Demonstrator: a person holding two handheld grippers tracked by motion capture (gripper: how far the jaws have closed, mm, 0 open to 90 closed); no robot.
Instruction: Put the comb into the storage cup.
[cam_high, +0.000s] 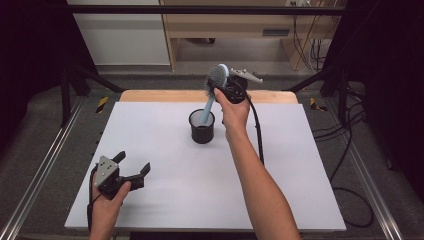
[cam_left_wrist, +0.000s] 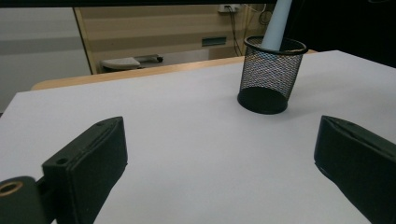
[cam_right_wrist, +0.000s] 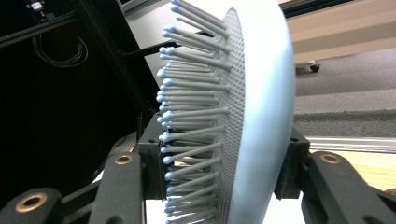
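Here, view by view.
High view: right gripper (cam_high: 226, 84), upper centre, clamps hairbrush (cam_high: 217, 77) head; handle already inside mesh cup (cam_high: 202, 131); release remains.
Left gripper view: left gripper (cam_left_wrist: 219, 154) jaws apart, empty.
Right gripper view: jaws pinch brush head.

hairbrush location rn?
High view: the hairbrush stands past the table's centre, handle end down in the black mesh cup, head clamped in the right gripper above it.
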